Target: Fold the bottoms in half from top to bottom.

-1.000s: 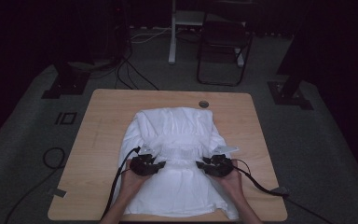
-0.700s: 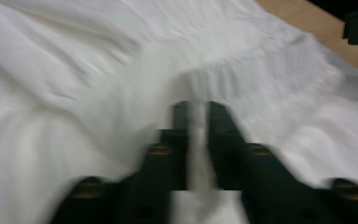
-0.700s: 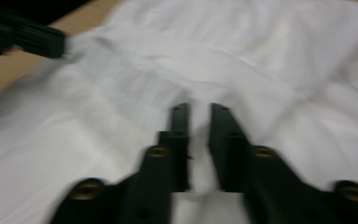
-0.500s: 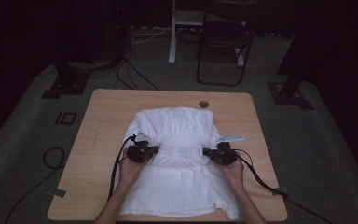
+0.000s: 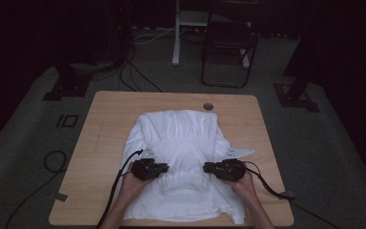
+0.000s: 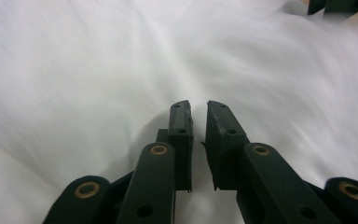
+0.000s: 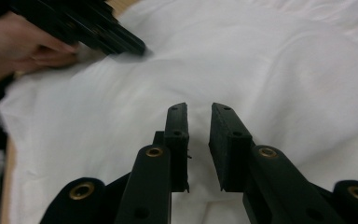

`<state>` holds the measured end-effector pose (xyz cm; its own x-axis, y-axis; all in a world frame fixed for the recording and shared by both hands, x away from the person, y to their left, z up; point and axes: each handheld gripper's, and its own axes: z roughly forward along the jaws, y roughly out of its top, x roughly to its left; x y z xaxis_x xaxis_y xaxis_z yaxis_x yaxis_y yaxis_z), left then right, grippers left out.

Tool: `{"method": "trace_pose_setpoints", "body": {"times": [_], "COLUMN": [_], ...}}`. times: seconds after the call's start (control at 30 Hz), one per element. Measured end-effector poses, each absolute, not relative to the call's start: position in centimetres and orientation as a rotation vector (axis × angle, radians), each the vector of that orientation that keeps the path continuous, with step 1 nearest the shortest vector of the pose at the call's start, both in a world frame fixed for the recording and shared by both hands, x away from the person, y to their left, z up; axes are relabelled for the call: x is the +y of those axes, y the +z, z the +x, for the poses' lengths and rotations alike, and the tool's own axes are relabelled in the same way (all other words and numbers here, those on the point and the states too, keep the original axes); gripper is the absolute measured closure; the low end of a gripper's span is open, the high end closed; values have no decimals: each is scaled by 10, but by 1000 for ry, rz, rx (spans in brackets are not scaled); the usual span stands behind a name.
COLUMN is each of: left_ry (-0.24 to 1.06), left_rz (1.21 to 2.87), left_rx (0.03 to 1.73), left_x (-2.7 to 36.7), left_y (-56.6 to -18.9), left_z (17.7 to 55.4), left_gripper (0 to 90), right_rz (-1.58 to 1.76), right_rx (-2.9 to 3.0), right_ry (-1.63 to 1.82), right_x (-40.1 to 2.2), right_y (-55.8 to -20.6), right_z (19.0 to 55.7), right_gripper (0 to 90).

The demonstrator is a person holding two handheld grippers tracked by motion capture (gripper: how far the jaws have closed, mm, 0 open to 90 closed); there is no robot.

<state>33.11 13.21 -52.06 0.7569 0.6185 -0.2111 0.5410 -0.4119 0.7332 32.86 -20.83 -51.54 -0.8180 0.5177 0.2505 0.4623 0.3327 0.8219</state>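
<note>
High view: white garment [image 5: 181, 162] lies spread on the wooden worktop [image 5: 105, 119], long axis running from the near edge toward the far edge; narrower folded end points away from the person, wider hem end lies at the near edge. Left gripper [image 5: 164, 168] and right gripper [image 5: 207, 167] rest on the garment's near half, tips turned inward toward each other, well apart, a gathered band of cloth between them. A hand holds each from below. Round hole [image 5: 208, 106] in the worktop beyond the garment.

Left gripper view: fingers [image 6: 181, 135] stand a narrow slit apart, having just been opening; white cloth lies under and ahead of them, none pinched between them.

Right gripper view: fingers [image 7: 177, 140] likewise parted by a narrow gap, having just been opening; nothing gripped, cloth beneath. The other gripper lies on the cloth at upper left.
</note>
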Motion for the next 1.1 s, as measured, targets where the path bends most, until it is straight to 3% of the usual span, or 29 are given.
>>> {"method": "trace_pose_setpoints", "body": {"times": [0.2, 0.4, 0.5, 0.53, 0.6, 0.73, 0.8, 0.97, 1.1], "left_ry": [99, 53, 129, 204, 241, 406, 458, 405, 380], "left_rz": [2167, 2202, 2176, 2132, 2105, 2063, 2086, 2121, 2062], "left_rx": [829, 802, 798, 828, 851, 960, 991, 1045, 1050], "left_x": [119, 120, 122, 126, 129, 133, 131, 135, 143], "left_y": [-526, -528, -521, -512, -507, -498, -504, -536, -540], "left_z": [324, 311, 313, 322, 329, 375, 392, 408, 403], "left_gripper": [758, 752, 666, 659, 648, 600, 582, 568, 571], "right_rz": [909, 902, 843, 833, 848, 933, 1004, 1130, 1124], "right_rx": [2572, 2712, 2727, 2661, 2604, 2430, 2353, 2343, 2319], "right_ry": [1457, 1334, 1311, 1307, 1299, 1282, 1220, 1082, 1106], "right_x": [-197, -188, -188, -189, -189, -190, -184, -175, -176], "right_y": [-526, -538, -534, -526, -522, -508, -510, -536, -547], "right_z": [325, 309, 305, 306, 309, 340, 373, 411, 407], "right_gripper": [729, 775, 749, 664, 628, 551, 527, 523, 523]}}
